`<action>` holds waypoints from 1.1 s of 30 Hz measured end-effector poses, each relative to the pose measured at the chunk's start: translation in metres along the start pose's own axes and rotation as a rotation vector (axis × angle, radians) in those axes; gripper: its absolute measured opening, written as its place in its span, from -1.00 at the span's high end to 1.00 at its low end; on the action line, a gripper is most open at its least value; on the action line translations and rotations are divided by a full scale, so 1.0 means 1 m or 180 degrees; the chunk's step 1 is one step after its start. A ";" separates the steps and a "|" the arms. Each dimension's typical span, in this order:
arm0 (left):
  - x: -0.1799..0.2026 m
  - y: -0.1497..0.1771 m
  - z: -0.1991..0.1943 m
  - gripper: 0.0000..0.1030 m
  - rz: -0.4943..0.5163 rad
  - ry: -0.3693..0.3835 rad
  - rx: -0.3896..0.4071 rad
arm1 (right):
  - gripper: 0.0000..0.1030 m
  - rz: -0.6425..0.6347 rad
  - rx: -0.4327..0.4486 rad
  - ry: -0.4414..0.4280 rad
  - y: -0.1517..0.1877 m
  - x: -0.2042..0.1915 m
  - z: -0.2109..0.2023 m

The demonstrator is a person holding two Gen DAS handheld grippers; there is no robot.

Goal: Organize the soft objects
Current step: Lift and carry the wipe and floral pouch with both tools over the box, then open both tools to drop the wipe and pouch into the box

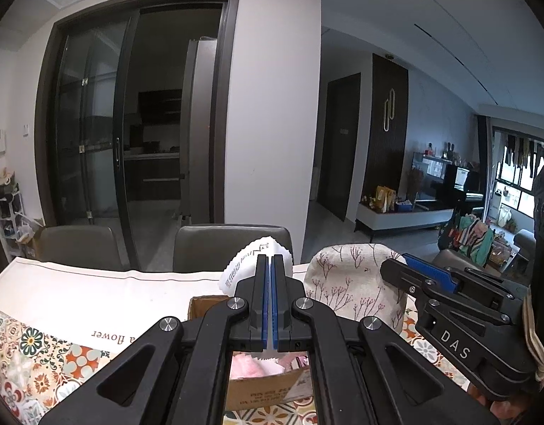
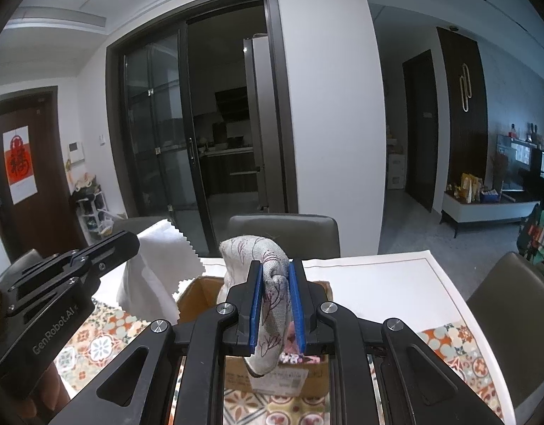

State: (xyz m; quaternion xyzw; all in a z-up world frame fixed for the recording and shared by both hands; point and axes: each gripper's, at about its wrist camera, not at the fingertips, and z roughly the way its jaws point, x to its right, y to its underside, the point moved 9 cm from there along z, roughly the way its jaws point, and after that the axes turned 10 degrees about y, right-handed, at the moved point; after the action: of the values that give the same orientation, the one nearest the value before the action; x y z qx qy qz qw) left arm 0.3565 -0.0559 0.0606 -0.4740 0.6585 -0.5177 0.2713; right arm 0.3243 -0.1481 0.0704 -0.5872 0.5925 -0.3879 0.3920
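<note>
While the left gripper [image 1: 270,265] is pinching a white pinked-edge cloth [image 1: 248,258] and the right gripper [image 2: 274,276] is clamping a floral fabric pouch [image 2: 272,283] above the cardboard box [image 2: 197,292], either could be slipping out beside it.

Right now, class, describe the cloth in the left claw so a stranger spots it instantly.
Find the cardboard box on the patterned table. Above its left side hangs the white cloth, pinched in the left claw. Unlike the neighbouring floral cloth, it is plain, with zigzag-cut edges.
</note>
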 end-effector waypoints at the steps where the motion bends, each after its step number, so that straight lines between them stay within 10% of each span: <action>1: -0.001 0.001 0.004 0.94 -0.0008 -0.0001 -0.0017 | 0.67 -0.0003 -0.0011 -0.0004 0.000 0.000 0.005; 26: -0.037 0.063 0.098 0.69 -0.0211 -0.0035 -0.0660 | 0.64 0.0021 -0.0699 -0.0103 0.053 0.003 0.119; 33: -0.041 0.060 0.084 0.52 -0.0175 -0.0225 -0.0628 | 0.29 0.0030 -0.0742 -0.0072 0.059 0.004 0.120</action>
State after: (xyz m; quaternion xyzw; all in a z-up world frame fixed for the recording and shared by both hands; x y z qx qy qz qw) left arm 0.4238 -0.0539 -0.0277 -0.5342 0.6831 -0.4406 0.2321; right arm 0.4115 -0.1519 -0.0313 -0.6304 0.6320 -0.3078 0.3294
